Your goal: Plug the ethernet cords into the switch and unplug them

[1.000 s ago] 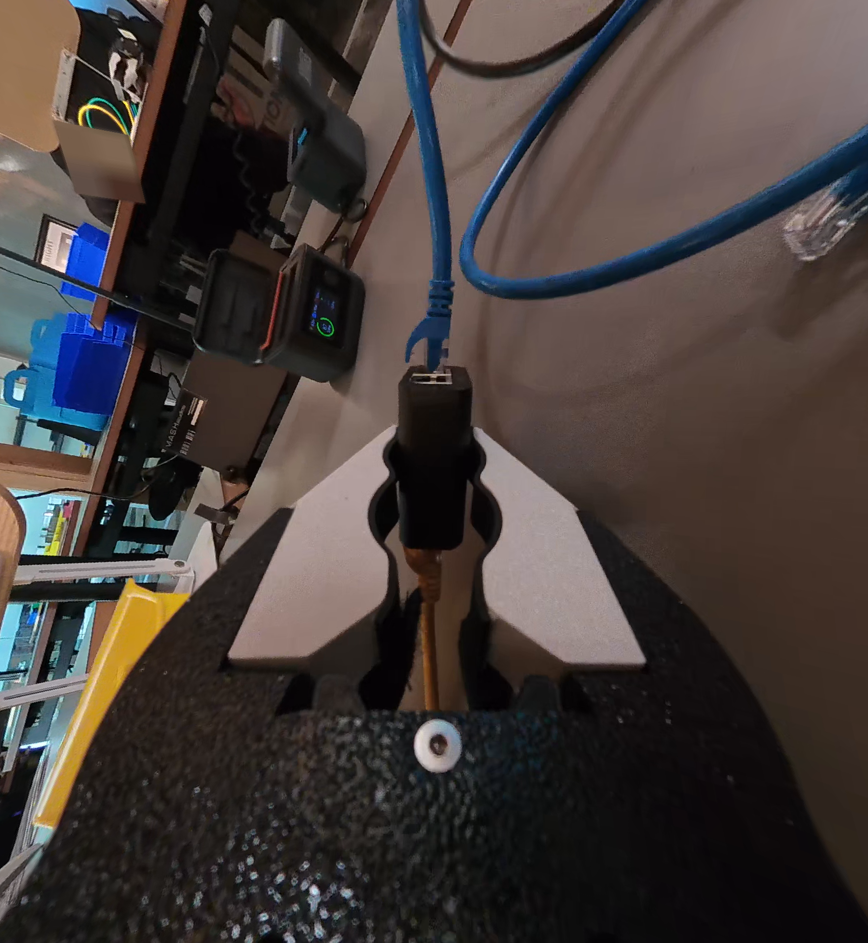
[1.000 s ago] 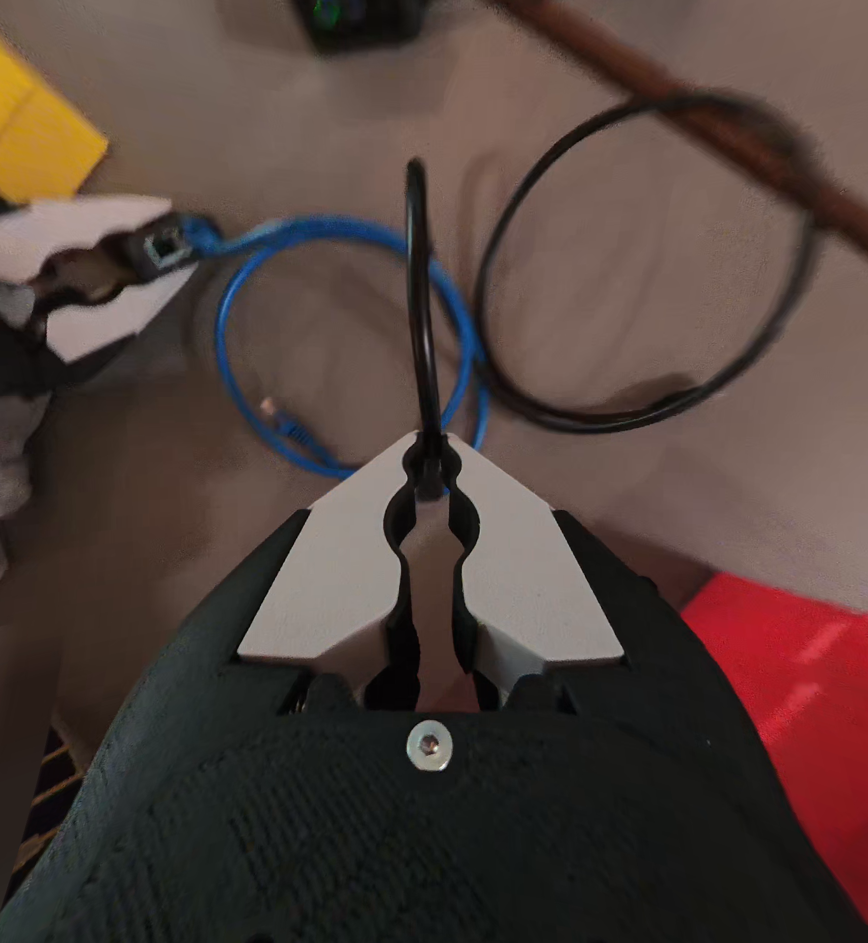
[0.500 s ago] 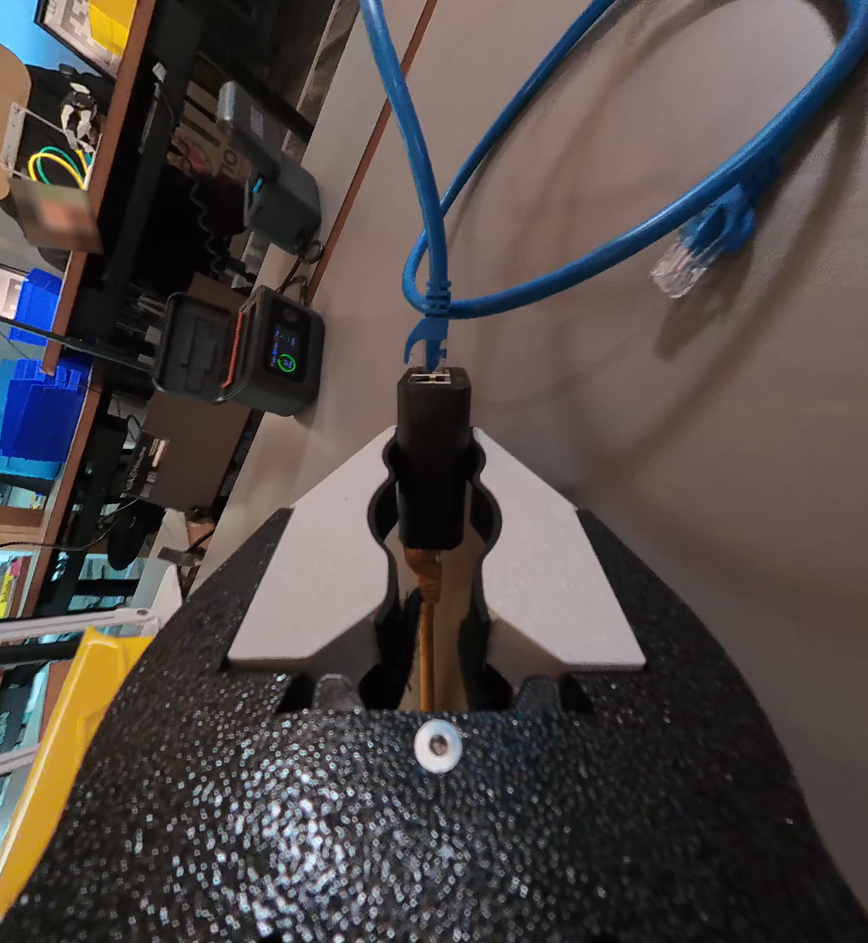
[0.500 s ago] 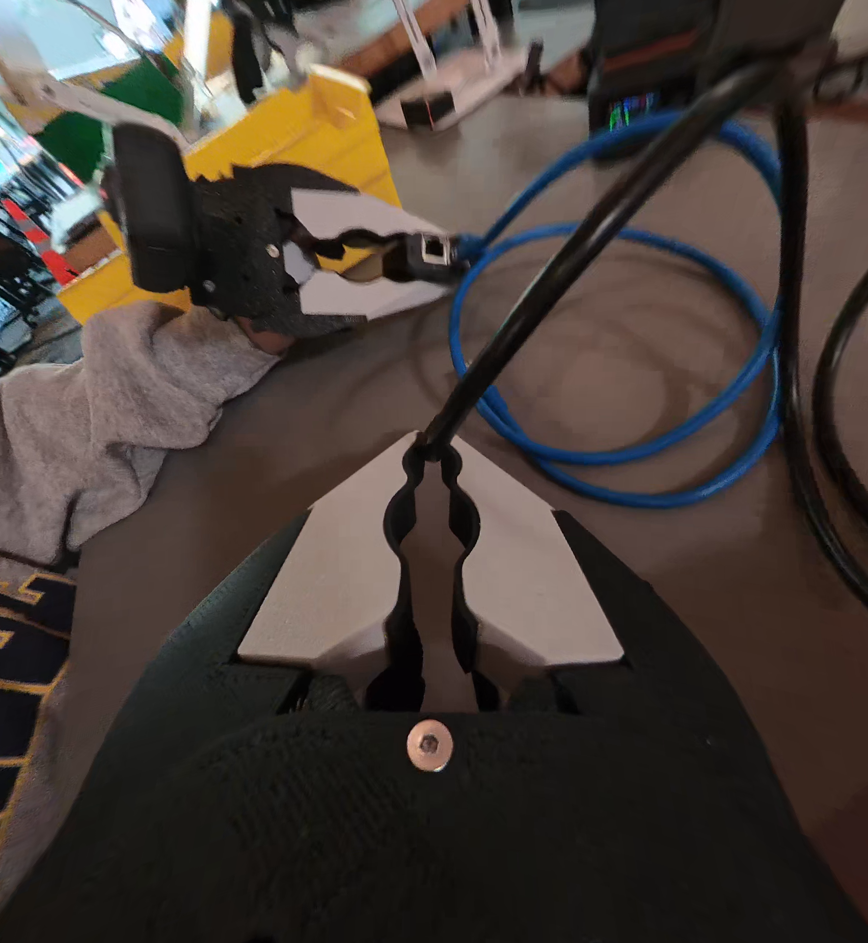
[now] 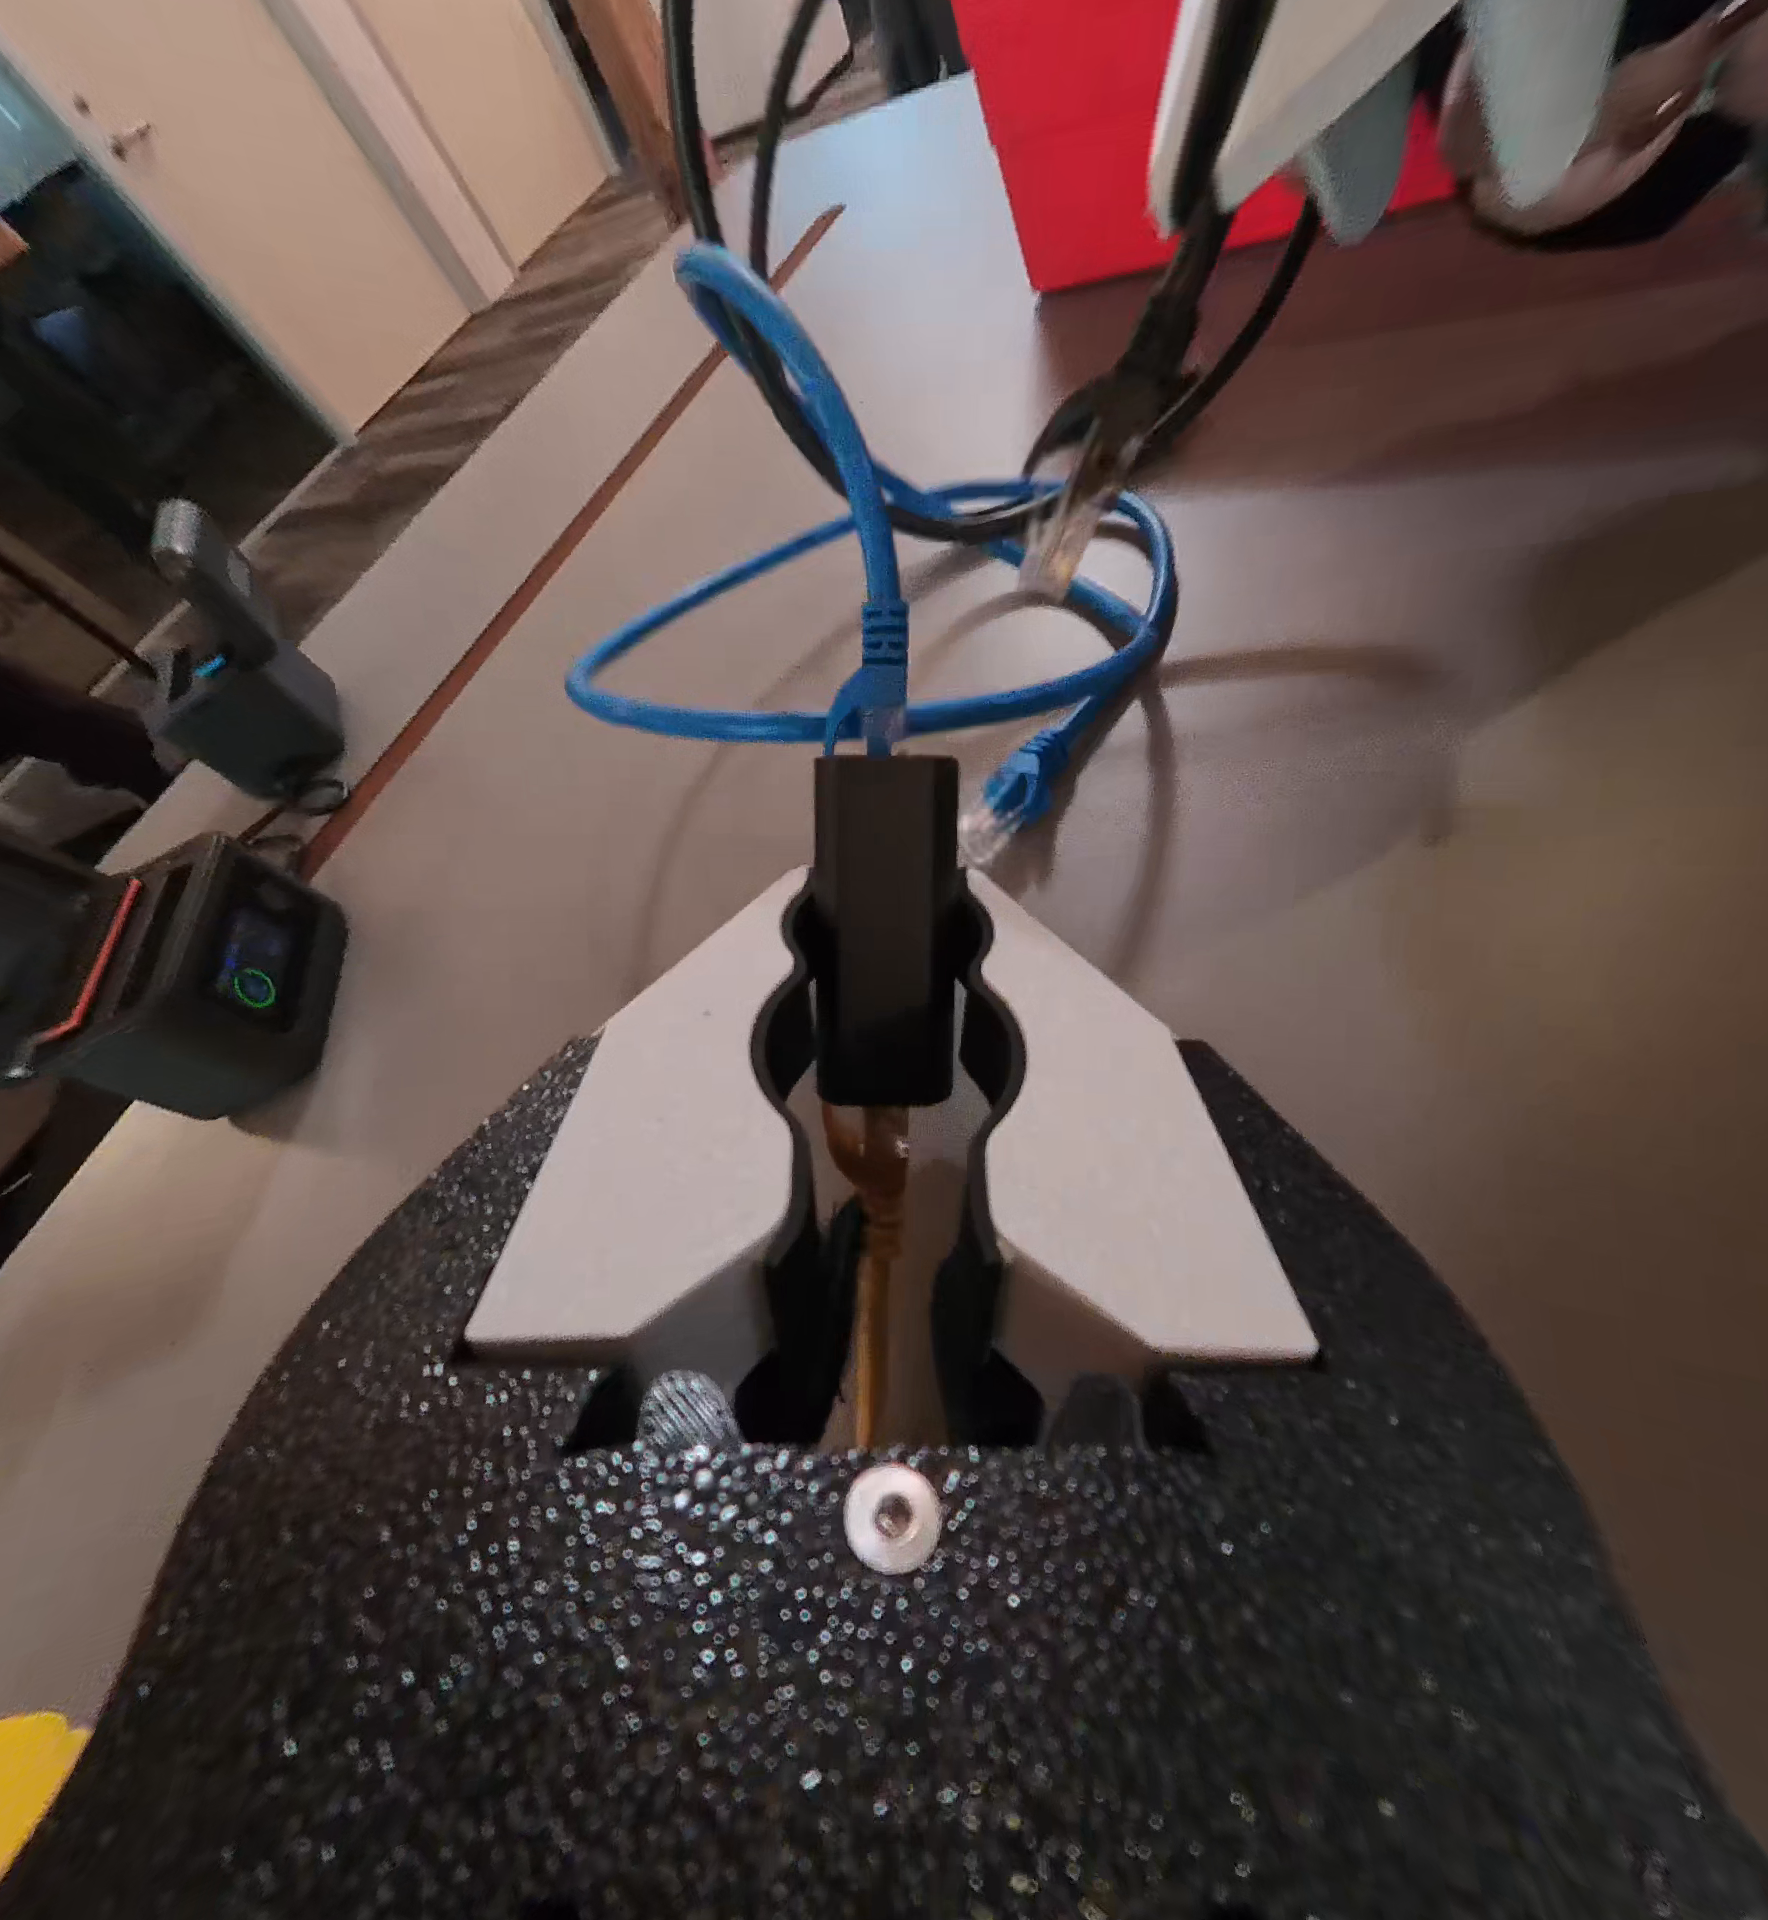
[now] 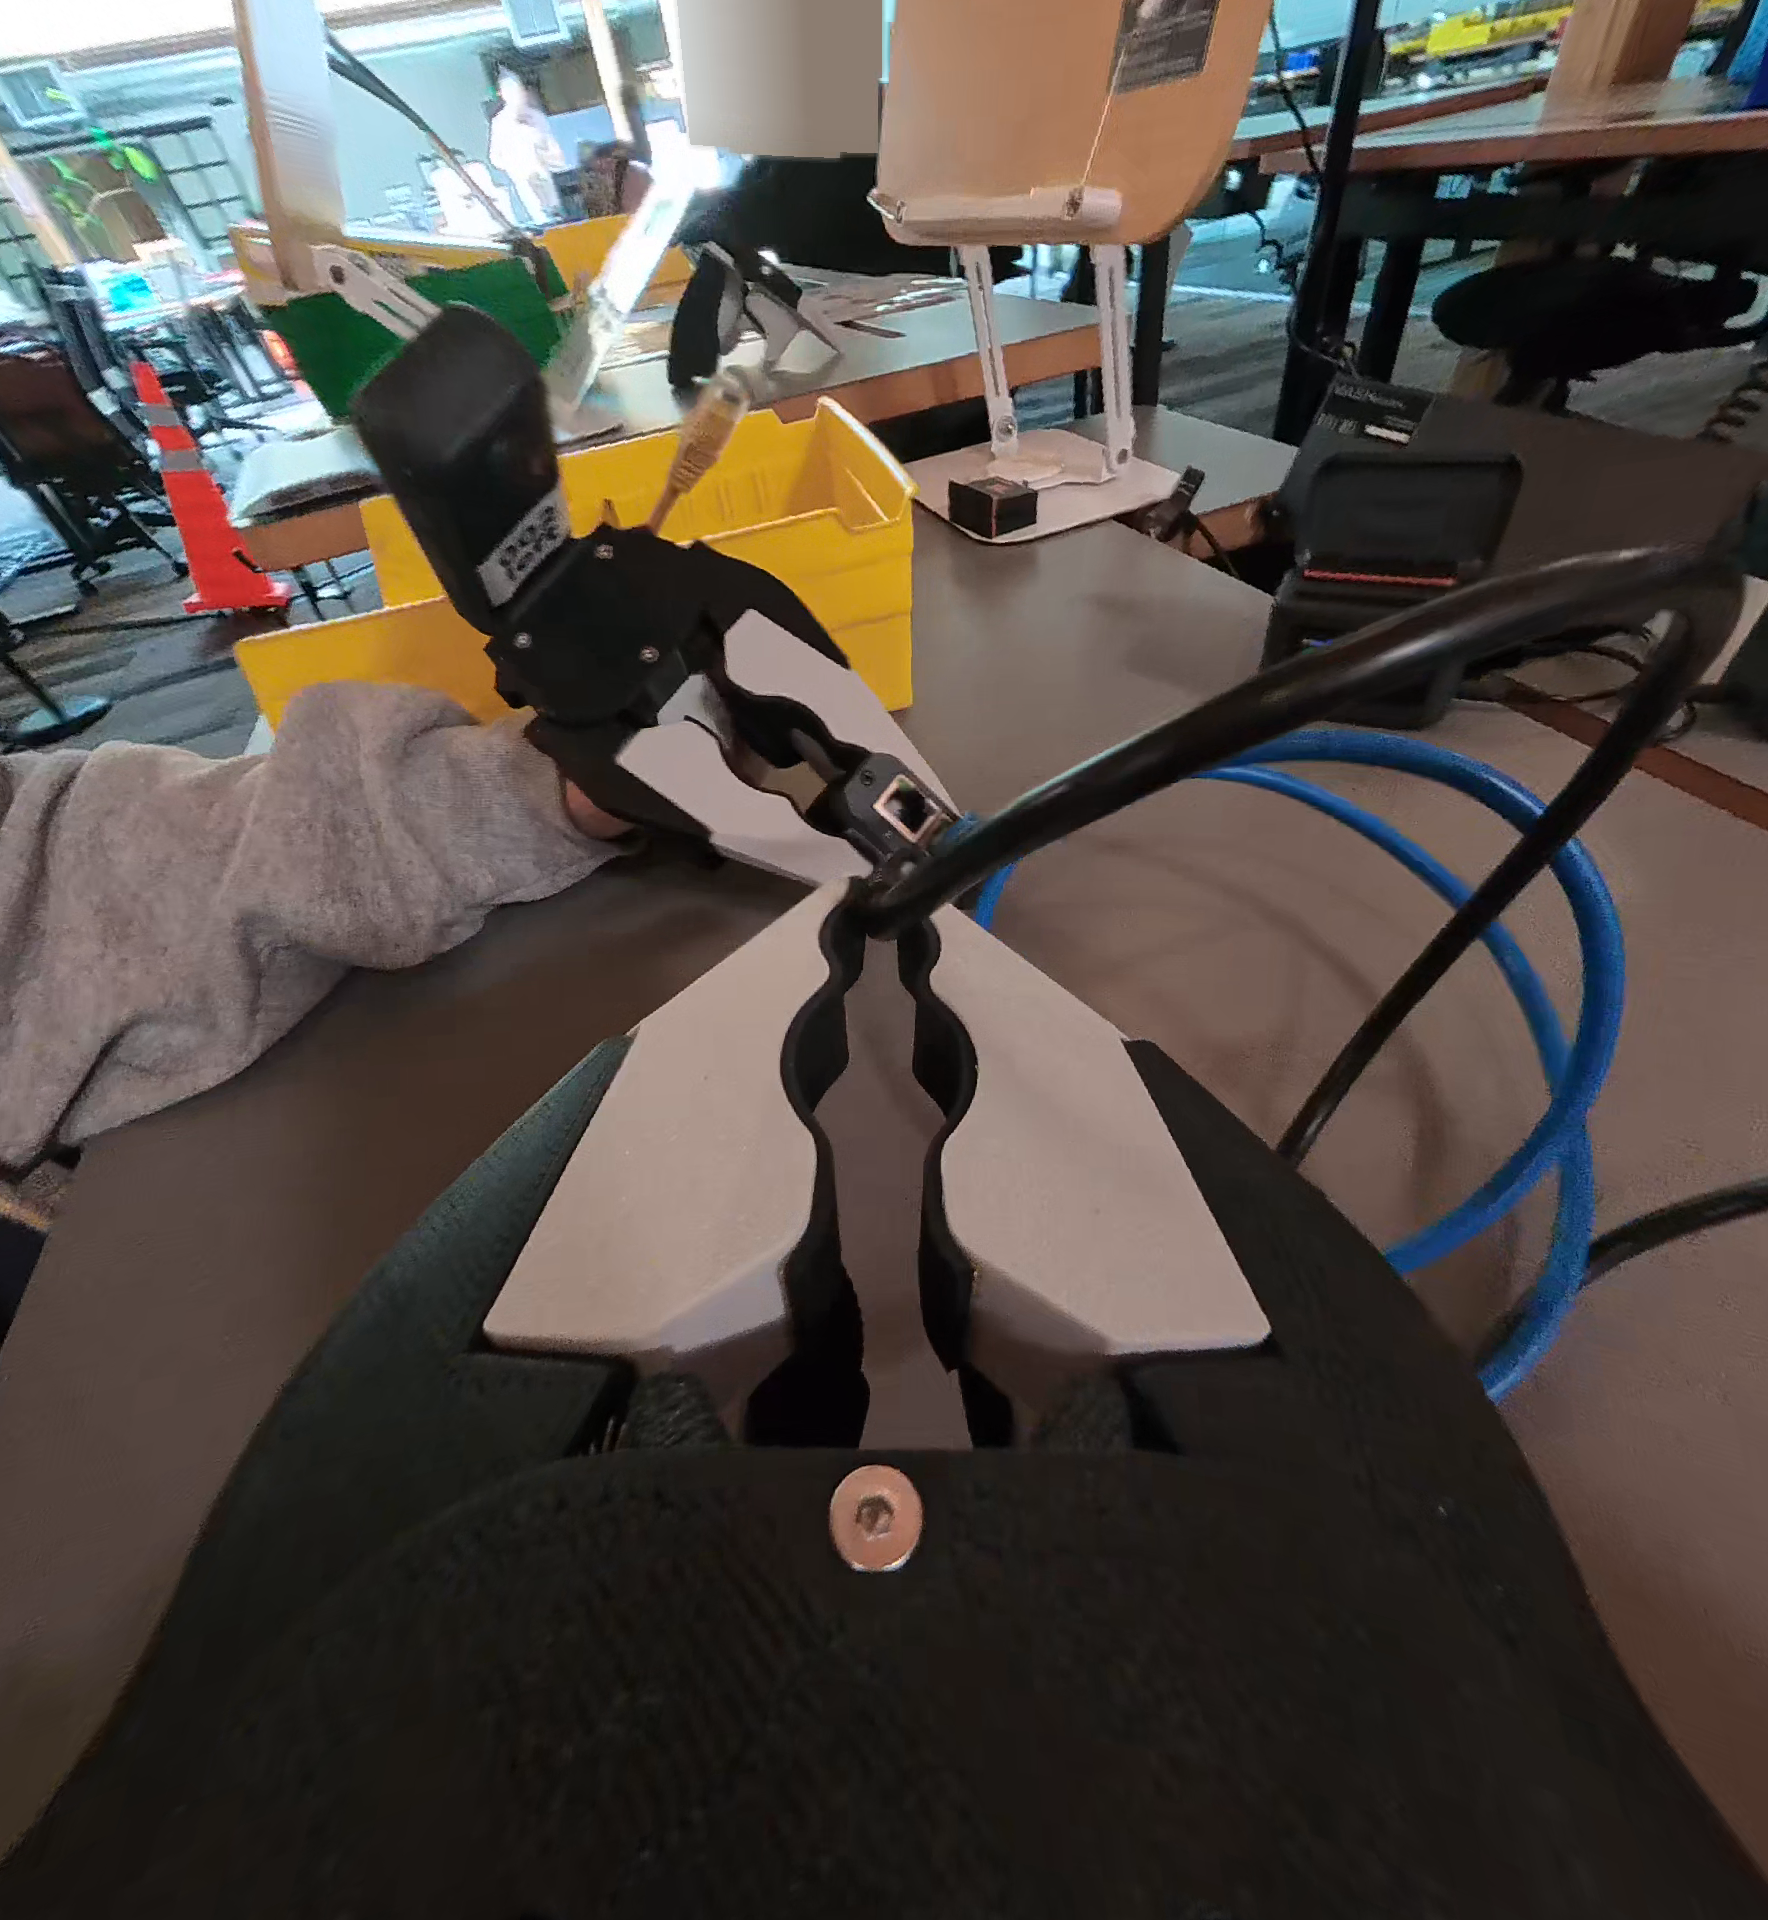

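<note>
My left gripper (image 5: pixel 885 883) is shut on a small black switch (image 5: pixel 885 935). A blue ethernet cord (image 5: pixel 880 644) is plugged into its front, and a yellow cord (image 5: pixel 875 1205) runs out of its back between the fingers. The blue cord's free plug (image 5: pixel 1010 795) lies on the table. My right gripper (image 6: pixel 885 909) is shut on a black cord (image 6: pixel 1223 707) at its tips. It also shows at the top right of the left wrist view (image 5: pixel 1264 114), with the black cord's plug (image 5: pixel 1056 540) hanging below. In the right wrist view, the switch (image 6: pixel 885 805) shows an empty port just beyond my right fingertips.
Two black power units (image 5: pixel 194 987) stand on the grey table's left side by a brown seam (image 5: pixel 547 561). A red box (image 5: pixel 1098 145) stands at the far end. A yellow bin (image 6: pixel 838 561) is behind the left gripper. A grey sleeve (image 6: pixel 236 831) rests on the table. The blue cord loops (image 6: pixel 1545 935) to the right. The tips of one gripper are about 10 centimeters away from the tips of the other.
My right gripper has swung up with the black cord and come close to the switch. My left gripper has tilted up, so its view now looks across the table.
</note>
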### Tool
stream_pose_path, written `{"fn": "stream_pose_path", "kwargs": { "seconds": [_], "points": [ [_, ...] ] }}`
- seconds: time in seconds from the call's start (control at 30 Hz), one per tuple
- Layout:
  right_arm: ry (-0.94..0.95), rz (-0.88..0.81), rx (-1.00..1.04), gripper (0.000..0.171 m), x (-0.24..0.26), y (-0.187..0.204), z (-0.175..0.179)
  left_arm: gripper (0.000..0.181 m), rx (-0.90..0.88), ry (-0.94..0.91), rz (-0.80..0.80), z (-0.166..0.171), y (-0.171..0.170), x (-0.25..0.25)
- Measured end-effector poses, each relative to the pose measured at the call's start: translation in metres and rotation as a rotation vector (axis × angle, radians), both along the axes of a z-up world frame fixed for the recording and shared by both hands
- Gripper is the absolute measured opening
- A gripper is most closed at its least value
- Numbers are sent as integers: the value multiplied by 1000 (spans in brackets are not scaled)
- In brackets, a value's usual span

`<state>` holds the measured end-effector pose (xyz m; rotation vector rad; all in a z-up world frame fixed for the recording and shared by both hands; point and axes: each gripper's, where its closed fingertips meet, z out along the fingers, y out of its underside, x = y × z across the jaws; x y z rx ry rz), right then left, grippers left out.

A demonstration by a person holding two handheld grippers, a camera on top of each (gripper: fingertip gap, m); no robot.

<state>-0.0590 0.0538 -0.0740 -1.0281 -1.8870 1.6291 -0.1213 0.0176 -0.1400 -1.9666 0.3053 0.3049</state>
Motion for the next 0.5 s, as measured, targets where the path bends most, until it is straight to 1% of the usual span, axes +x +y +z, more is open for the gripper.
{"fn": "stream_pose_path", "kwargs": {
  "seconds": [0.1,0.2,0.3,0.4,0.5],
  "points": [
    [-38,-40,-30,4,-7,-3,0,22,-13,17,-37,-2,1,7],
    [-121,-38,-79,4,-6,-9,-3,22,-54,97,-59,-9,2,11],
    [-165,-50,-77,4,-6,-10,-8,22,-61,200,-63,-10,3,12],
    [-172,-45,-59,4,-5,-11,-12,22,-73,276,-73,-11,4,15],
    [-151,-18,-57,4,-3,-14,-11,22,-74,277,-111,-13,6,24]
  ]
}}
